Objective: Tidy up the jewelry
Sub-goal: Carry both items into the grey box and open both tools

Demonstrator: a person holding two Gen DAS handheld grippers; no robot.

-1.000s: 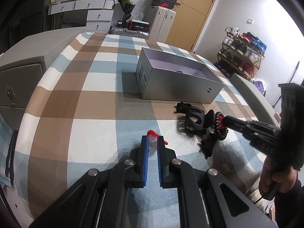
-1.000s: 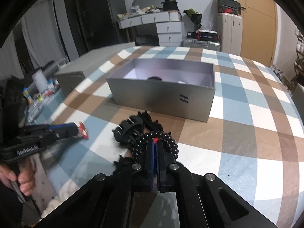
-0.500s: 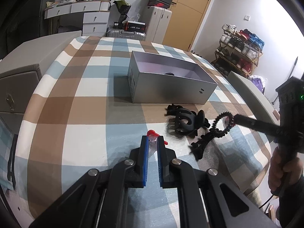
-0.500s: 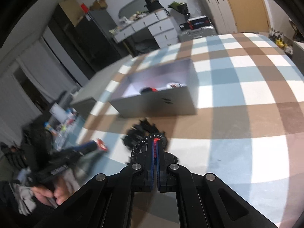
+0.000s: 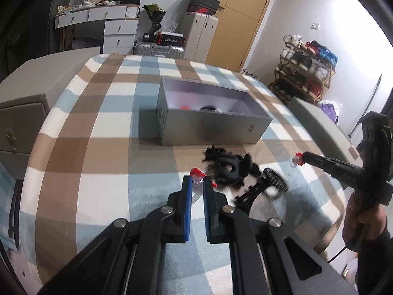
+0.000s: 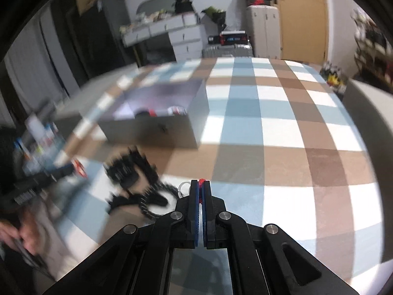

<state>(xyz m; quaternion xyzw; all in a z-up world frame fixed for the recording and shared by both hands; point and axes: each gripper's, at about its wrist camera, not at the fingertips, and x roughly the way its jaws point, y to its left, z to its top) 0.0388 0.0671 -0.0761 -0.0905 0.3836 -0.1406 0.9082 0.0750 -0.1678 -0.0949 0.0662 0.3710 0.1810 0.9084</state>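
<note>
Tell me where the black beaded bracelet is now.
In the left wrist view, the black beaded bracelet lies on the checked tablecloth, right of the black hair claw and in front of the grey box.

We found the right wrist view smeared on its left side: the black hair clips (image 6: 127, 172) and the beaded bracelet (image 6: 157, 196) showed as dark streaks without clean outlines. The left hand-held gripper (image 6: 76, 168) there was a blur, its jaws unreadable, and the hand (image 6: 27, 241) gripping it ran off the frame edge. The contents of the grey box (image 6: 157, 127) were mostly hidden behind its near wall; we could only make out red and dark patches. In the left wrist view, the small red-and-clear piece (image 5: 197, 179) between the pads was partly covered by them, so its kind stayed unclear.
</note>
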